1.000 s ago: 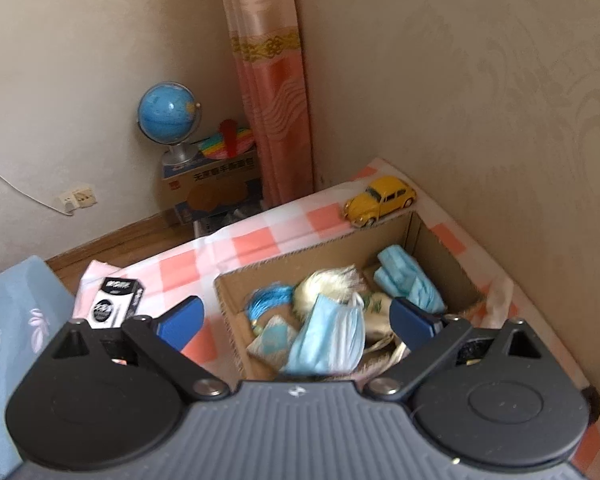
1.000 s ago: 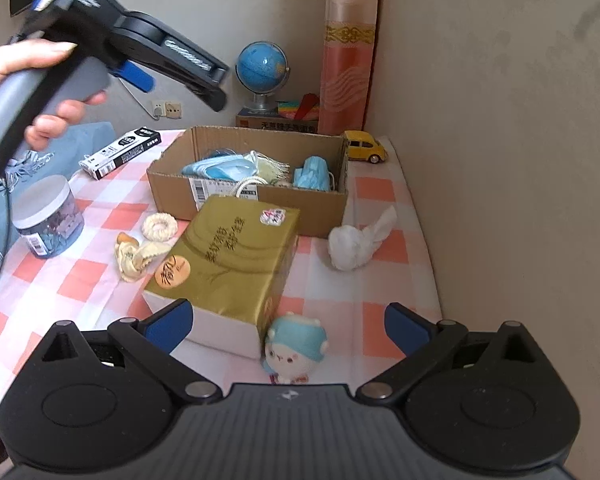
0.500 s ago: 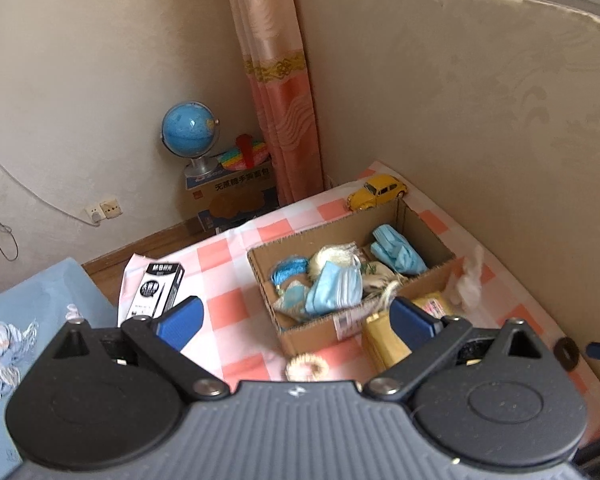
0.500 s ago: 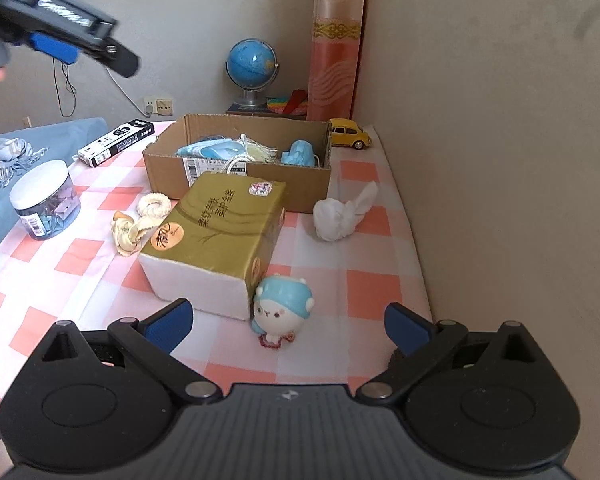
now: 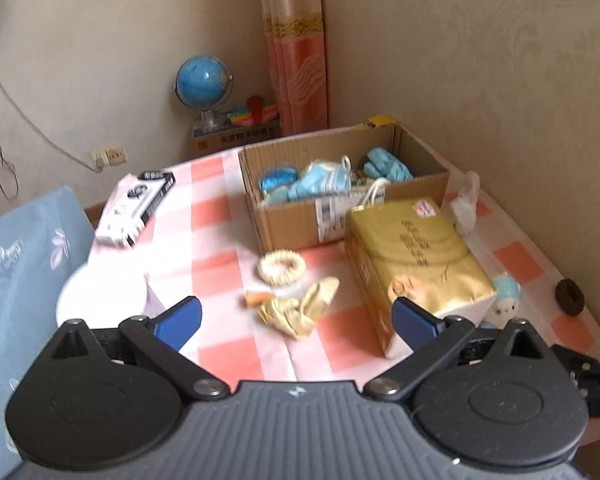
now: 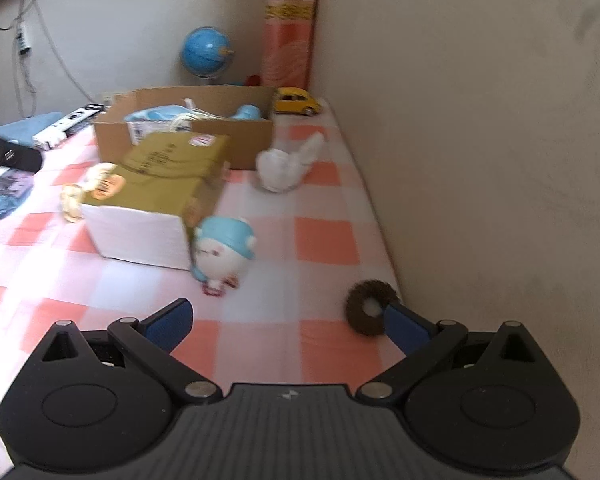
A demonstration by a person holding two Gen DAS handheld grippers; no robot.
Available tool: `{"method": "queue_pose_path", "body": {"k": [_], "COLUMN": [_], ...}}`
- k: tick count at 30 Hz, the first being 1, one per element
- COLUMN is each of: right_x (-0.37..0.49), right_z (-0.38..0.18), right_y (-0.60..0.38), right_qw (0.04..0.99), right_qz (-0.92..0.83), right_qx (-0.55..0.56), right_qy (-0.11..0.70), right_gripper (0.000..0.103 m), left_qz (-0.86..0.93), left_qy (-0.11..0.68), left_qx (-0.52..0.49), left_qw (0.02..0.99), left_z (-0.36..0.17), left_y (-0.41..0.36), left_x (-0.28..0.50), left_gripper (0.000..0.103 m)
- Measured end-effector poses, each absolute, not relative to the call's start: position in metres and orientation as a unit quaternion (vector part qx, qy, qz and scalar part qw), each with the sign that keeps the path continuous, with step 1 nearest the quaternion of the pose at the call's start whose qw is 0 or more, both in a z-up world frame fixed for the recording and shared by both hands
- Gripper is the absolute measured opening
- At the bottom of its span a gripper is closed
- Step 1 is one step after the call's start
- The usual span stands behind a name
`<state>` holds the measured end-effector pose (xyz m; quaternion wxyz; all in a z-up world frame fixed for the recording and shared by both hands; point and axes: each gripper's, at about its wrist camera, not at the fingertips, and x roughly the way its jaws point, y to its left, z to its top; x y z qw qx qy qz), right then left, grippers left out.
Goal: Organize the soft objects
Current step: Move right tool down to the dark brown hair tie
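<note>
An open cardboard box [image 5: 296,222] [image 6: 244,136] holds blue face masks [image 5: 320,180] and other soft items. On the checked cloth lie a cream scrunchie [image 5: 282,267], a gold fabric piece [image 5: 300,312], a white plush bunny [image 6: 284,164] [image 5: 464,204], a blue-capped plush doll [image 6: 224,252] [image 5: 504,300] and a dark brown scrunchie [image 6: 370,306] [image 5: 569,297]. My left gripper [image 5: 296,320] is open and empty above the table's near side. My right gripper [image 6: 286,326] is open and empty, its right finger beside the brown scrunchie.
A gold tissue pack [image 5: 416,264] [image 6: 160,184] lies in front of the box. A black-and-white carton [image 5: 136,208], a white lidded jar [image 5: 100,296], a yellow toy car [image 6: 296,101] and a globe [image 5: 204,84] are around. The wall [image 6: 480,140] runs along the right.
My left gripper has pulled back and lowered from over the box to the table's near side. My right gripper has moved back and right, bringing the brown scrunchie into view.
</note>
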<state>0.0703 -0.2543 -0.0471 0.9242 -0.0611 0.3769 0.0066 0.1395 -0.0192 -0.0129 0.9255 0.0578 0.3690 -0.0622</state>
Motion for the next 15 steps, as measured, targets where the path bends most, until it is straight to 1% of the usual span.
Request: {"method": "queue_pose_path", "body": {"k": [8,15], "right_x": [0.083,0.103], "right_z": [-0.072,-0.082], "right_y": [-0.27,-0.27], "right_qw": [0.921,0.917], "right_qz": [-0.031,-0.035], "right_qx": [-0.05,-0.05], "right_qy": [0.385,0.395], "right_gripper": [0.103,0.103], "left_qz": [-0.055,-0.054], "left_qy": [0.367,0.376], "left_qx": [0.056,0.046], "left_qw": [0.927,0.924], "left_z": [-0.029,-0.036], "left_y": [-0.02,-0.015], "left_x": [0.142,0.152], "left_gripper": [0.101,0.101]}}
